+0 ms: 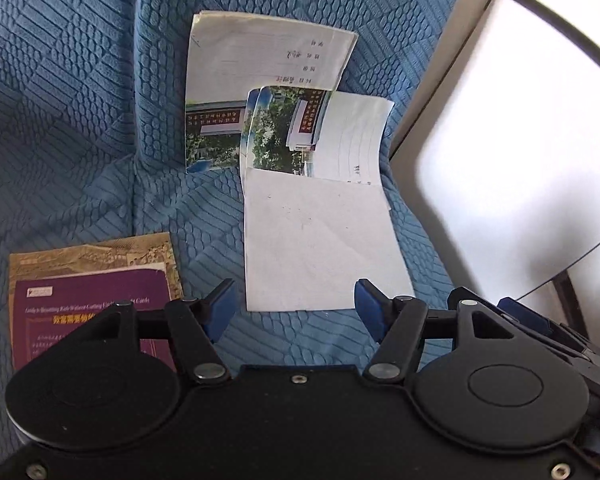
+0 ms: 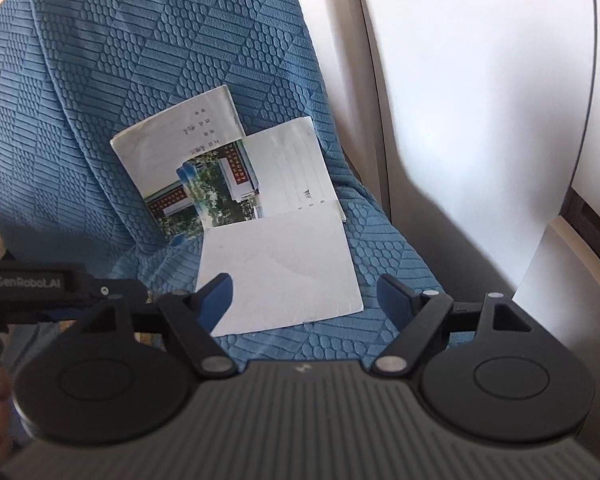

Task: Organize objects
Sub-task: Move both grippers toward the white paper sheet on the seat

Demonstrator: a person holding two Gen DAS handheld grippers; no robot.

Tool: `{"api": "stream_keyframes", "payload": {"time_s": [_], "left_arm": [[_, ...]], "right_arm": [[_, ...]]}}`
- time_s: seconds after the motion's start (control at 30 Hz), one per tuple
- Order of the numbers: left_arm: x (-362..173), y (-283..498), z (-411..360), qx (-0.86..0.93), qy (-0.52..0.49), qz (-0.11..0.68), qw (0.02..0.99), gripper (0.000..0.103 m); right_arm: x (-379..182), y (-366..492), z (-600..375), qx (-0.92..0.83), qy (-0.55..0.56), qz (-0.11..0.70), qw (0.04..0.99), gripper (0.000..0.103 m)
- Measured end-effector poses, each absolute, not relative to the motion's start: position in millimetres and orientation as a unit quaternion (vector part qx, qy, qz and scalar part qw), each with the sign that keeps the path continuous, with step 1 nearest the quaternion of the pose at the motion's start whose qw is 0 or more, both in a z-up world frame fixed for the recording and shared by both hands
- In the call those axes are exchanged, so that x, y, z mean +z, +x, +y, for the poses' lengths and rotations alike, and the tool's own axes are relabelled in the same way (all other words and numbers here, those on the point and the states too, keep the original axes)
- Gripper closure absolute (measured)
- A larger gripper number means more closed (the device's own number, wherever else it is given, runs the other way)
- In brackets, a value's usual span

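Blue quilted sofa cover [image 1: 80,100] carries, from the left wrist, an opened notebook [image 1: 316,240] just beyond the spread, empty left gripper [image 1: 296,308], a purple booklet [image 1: 92,312] to its left, while from the right wrist the same notebook [image 2: 276,264] lies just ahead of the right gripper [image 2: 304,300], spread and empty.

On the blue quilted seat cover [image 1: 80,100] I count three exercise books: one propped against the backrest [image 1: 268,60], one lying open with its blank page up [image 1: 320,240], and another under it [image 1: 352,136]. One purple-and-gold booklet [image 1: 96,280] lies apart. Two claws, left [image 1: 296,308] and right [image 2: 304,300].
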State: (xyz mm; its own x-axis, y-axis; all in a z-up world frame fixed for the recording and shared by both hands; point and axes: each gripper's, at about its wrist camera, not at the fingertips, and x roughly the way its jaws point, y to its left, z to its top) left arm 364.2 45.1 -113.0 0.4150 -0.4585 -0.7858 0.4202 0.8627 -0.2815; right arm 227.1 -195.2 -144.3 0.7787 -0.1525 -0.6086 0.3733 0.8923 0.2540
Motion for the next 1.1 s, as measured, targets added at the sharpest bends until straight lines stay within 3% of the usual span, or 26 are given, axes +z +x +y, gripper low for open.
{"api": "stream_keyframes", "payload": {"time_s": [0.57,0.7,0.77,0.87,0.97,1.1], "left_arm": [[-185,429,-5,-0.234,-0.016,0.504,0.831,0.043],[-197,442,-15,-0.226,-0.007,0.512,0.829,0.045],[-203,446,-17,-0.227,-0.003,0.514,0.827,0.05],[-209,449,-17,-0.229,-0.003,0.512,0.828,0.059],[-211,452,-17,-0.23,0.004,0.504,0.832,0.061],[-213,454,-19,-0.229,0.024,0.495,0.838,0.075]], "right_arm": [[-211,314,-230,-0.136,0.177,0.328,0.918,0.024],[-221,331,-225,-0.12,0.158,0.34,0.919,0.037],[-225,338,-224,-0.119,0.142,0.341,0.922,0.038],[-232,347,-225,-0.119,0.125,0.348,0.921,0.05],[-235,353,-228,-0.126,0.108,0.345,0.924,0.05],[-238,362,-234,-0.125,0.106,0.338,0.927,0.05]]}}
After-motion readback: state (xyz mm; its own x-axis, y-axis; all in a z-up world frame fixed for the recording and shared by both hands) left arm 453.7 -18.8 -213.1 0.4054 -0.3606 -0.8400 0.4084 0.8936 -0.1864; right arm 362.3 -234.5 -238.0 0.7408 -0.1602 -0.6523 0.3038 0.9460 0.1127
